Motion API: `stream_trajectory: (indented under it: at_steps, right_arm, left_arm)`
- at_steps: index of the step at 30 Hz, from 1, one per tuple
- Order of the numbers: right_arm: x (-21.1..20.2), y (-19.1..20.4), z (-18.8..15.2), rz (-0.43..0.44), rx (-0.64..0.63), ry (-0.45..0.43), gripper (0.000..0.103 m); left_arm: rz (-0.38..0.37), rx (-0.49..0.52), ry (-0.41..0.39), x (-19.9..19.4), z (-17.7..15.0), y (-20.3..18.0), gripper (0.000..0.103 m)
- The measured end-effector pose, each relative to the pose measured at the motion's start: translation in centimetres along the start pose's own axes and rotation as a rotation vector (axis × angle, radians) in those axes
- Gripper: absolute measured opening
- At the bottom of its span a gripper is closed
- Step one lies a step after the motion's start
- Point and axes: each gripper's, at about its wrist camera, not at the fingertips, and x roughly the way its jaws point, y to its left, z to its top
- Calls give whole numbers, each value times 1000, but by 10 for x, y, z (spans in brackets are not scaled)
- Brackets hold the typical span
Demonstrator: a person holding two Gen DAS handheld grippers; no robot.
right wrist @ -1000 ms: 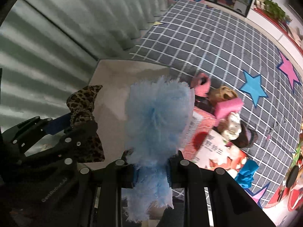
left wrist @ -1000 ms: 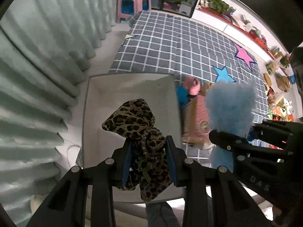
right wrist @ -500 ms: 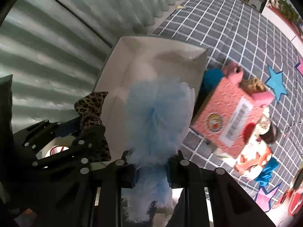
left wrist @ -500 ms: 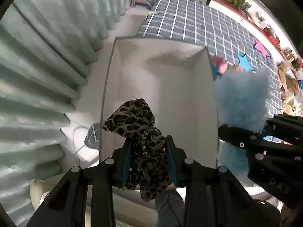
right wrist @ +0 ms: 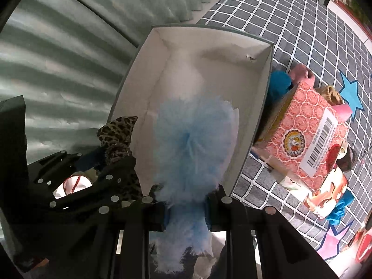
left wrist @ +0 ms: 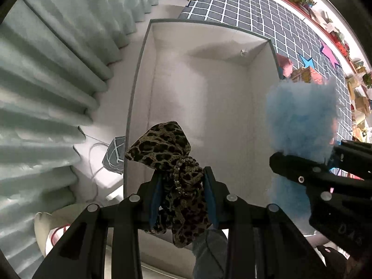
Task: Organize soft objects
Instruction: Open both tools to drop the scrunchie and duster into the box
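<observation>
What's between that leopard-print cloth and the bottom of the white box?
Nothing. In the left wrist view the leopard-print cloth hangs over the white box, whose floor below looks bare.

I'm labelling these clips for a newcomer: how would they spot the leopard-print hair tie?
Find the big white box beside the pale curtain. Over its near end the left tool is shut on the leopard-print hair tie. It is brown with dark spots; the fluffy puff beside it is plain light blue.
</observation>
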Motion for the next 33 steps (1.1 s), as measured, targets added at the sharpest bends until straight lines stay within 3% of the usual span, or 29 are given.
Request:
stream_trajectory:
  at_steps: [20,23,26,28,30,33]
  right_arm:
    - [14,-2,-1,39,20,40,24]
    - [15,-4,-2,35,12,38,27]
    - [11,-7,-4,21,10,21,38]
    - [4,-10,-7,-2,8,-4,67]
    - [-5,-15,-8,28,18,-26,89]
    - [-16,-19,-11,46,30,-46,89]
  left_arm:
    - [-6,7,37,14,-1,2,39]
    - [-3,12,28,14,-1,1,44]
    - [-9,-13,22,13,-1,7,58]
    - [-16,-53,16,12,-1,16,78]
    - [-49,-85,8,9,-1,25,83]
    - [-91,-87,-26,1,-1,27,92]
